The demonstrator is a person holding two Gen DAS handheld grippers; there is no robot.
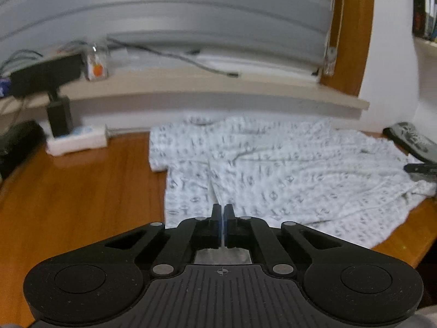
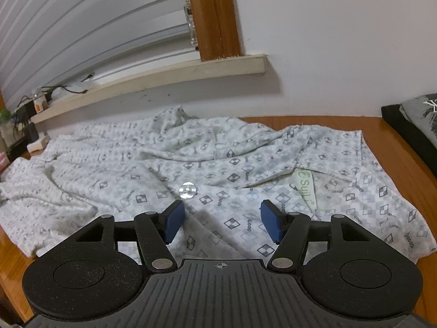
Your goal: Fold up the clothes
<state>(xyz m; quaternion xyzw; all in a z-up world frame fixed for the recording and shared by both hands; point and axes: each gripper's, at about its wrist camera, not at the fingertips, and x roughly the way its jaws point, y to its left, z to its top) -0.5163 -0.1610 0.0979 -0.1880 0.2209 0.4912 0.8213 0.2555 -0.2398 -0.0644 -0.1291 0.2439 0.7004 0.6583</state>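
Blue pads tell you most of it: on your left gripper [image 1: 223, 213] they are pressed flat together with nothing visible between them, the tips hanging just at the near hem of the patterned shirt [image 1: 273, 175]. On your right gripper [image 2: 221, 220] the pads [image 2: 173, 222] stand well apart, empty, poised over the shirt's front close to the clear button [image 2: 187, 190].

Outward from there, the shirt lies spread across the wooden table [image 1: 82, 191], collar toward the wall in the left wrist view. In the right wrist view its placket is open near the neck, showing a pale green label [image 2: 306, 188] inside. The cloth is rumpled, with ridges running across the body and one sleeve [image 1: 161, 147] lying out to the side, squared off on the wood. The other side of the garment drapes toward the table's edge.

So you are near the start, as I judge it: the garment is laid out, roughly flattened, but no fold shows yet. Neither sleeve has been brought in, and the body has not been doubled. Still left is smoothing the wrinkles, turning the sleeves in and folding the length.

Past the shirt, a grey printed garment [image 2: 420, 120] sits folded on a dark one at the far right of the table, perhaps a piece already done. A white power strip [image 1: 77, 139] lies by the wall beneath the window sill [image 1: 218, 87].
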